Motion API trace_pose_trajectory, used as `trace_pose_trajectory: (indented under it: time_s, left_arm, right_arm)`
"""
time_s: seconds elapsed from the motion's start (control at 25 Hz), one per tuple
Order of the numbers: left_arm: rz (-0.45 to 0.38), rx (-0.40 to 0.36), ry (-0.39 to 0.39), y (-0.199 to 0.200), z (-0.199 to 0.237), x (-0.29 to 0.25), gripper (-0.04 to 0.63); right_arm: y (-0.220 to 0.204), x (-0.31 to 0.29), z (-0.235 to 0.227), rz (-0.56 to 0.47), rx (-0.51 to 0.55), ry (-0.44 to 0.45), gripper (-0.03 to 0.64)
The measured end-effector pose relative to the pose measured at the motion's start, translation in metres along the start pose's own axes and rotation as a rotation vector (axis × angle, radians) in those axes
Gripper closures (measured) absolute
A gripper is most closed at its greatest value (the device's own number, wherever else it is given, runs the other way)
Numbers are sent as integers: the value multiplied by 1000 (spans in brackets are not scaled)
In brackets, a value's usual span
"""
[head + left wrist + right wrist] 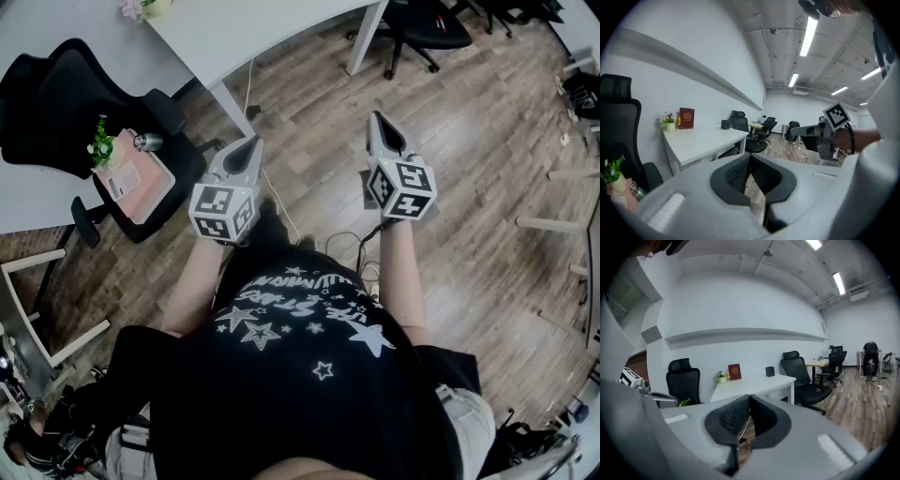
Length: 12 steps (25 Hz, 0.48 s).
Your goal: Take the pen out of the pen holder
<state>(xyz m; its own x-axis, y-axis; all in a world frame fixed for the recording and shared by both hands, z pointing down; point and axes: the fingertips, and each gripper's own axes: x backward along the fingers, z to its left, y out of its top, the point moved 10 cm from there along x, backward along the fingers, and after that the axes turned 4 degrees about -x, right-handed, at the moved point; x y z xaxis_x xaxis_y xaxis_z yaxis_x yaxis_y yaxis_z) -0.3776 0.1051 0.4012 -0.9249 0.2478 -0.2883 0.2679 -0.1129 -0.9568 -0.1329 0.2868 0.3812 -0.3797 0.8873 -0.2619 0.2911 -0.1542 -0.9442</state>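
Note:
My left gripper (251,141) and my right gripper (375,117) hang side by side in mid-air over the wooden floor, a short way from a white desk (244,33). Both are shut, with the pads meeting at the tips and nothing between them. In the left gripper view its tips (750,154) point towards the desk; the right gripper view shows the same for the right one (750,397). A small black box-shaped pen holder (770,371) stands far off on the desk top, and shows as the same small black box (725,124) in the left gripper view. I cannot make out a pen in it.
A red book (734,371) and a small flower pot (722,377) stand on the desk near the wall. At the left, a black office chair (56,84) carries a pink tray (136,178) with a small plant. A cable (281,202) runs across the floor. More chairs stand further back.

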Motion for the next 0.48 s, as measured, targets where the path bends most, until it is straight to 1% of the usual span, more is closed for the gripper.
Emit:
trace_pose_trajectory:
  time_s: [0.12, 0.28, 0.48]
  left_arm:
    - [8, -5, 9, 5, -4, 5, 584]
    - [-6, -6, 10, 10, -8, 11, 584]
    - [4, 11, 14, 7, -11, 14, 584]
  right_arm:
    - [2, 5, 3, 0, -5, 11, 612]
    - [3, 12, 5, -2, 1, 23, 612]
    - [1, 17, 4, -8, -12, 20, 612]
